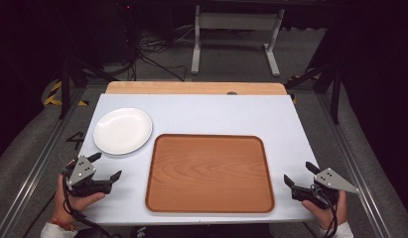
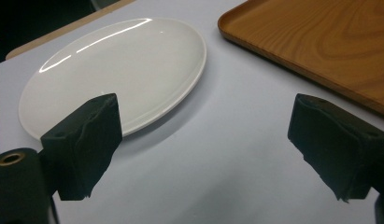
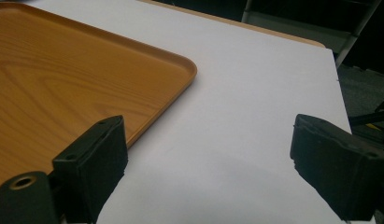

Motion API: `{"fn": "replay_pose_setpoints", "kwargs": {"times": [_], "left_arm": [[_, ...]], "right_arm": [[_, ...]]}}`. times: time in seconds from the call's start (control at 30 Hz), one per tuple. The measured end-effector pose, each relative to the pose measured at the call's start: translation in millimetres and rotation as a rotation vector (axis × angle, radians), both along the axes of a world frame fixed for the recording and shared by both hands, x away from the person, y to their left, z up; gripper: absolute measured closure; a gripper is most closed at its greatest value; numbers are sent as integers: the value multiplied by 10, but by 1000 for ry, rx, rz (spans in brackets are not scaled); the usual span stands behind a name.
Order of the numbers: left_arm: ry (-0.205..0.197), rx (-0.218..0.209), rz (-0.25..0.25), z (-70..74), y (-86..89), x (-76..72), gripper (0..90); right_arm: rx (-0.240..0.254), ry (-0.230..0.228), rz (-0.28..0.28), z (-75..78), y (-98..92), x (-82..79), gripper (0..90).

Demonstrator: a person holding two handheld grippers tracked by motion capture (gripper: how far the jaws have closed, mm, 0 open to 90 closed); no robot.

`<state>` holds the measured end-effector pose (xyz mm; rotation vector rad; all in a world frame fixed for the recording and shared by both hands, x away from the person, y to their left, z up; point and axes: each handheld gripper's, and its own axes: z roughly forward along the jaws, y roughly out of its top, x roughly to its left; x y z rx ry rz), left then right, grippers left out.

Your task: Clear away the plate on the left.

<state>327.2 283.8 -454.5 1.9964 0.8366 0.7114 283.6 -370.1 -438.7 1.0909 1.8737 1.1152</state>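
Note:
A white plate lies empty at the left of the white table, and the left gripper view has the same plate just beyond the jaws. An empty wooden tray takes up the table's middle front; its rim appears in the left gripper view and its corner in the right gripper view. My left gripper rests open at the front left, just short of the plate. At the front right corner my right gripper stands open beside the tray. Both hold nothing.
A wooden board edge runs along the table's far side. Metal rails flank the table. Behind it are white frame legs and cables on the floor.

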Motion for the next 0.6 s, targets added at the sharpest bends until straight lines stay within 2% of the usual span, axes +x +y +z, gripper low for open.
{"fn": "replay_pose_setpoints", "kwargs": {"times": [0.17,0.2,0.23,0.27,0.37,0.43,0.6], "left_arm": [[11,26,-3,8,-19,32,99],[20,50,-5,6,-31,71,98],[20,50,-5,6,-31,71,98],[17,80,2,12,-50,107,98],[20,93,-1,29,-63,150,98],[14,126,6,49,-70,191,98],[38,156,5,77,-71,335,98]], "right_arm": [[13,-2,-6,-1,-19,10,88],[16,1,-6,-7,-20,18,81],[14,2,-6,-10,-18,21,75],[12,2,-3,-11,-13,22,68],[10,6,0,-10,-4,22,57],[8,12,10,-12,12,20,46],[-3,26,26,-27,42,30,37]]}}
